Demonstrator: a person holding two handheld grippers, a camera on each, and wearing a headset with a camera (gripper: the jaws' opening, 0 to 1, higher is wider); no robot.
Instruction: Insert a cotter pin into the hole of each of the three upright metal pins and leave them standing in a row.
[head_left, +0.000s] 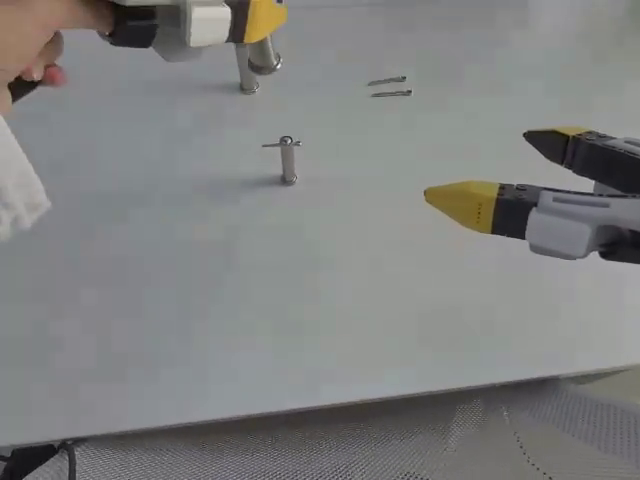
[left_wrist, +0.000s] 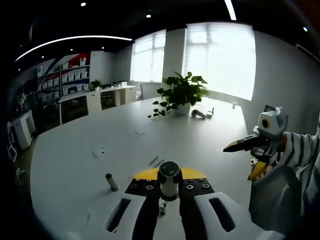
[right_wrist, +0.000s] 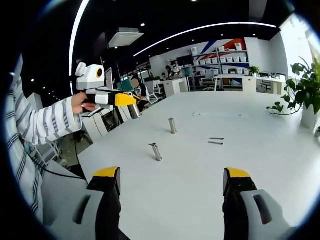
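Note:
My left gripper (head_left: 262, 30) is at the far left of the table, shut on a short metal pin (head_left: 265, 55) that it holds above the surface; the left gripper view shows that pin (left_wrist: 169, 181) upright between the jaws. A second bare pin (head_left: 247, 76) stands on the table just beneath it. Nearer me stands a third pin (head_left: 288, 160) with a cotter pin through its top. Two loose cotter pins (head_left: 389, 87) lie to the right of these. Well right of all of them, my right gripper (head_left: 487, 167) hangs open with nothing between its jaws.
The white table (head_left: 300, 320) is wide and bare around the pins, its front edge close to me. A potted plant (left_wrist: 181, 95) and small items stand at its far end. Shelves and desks line the room beyond.

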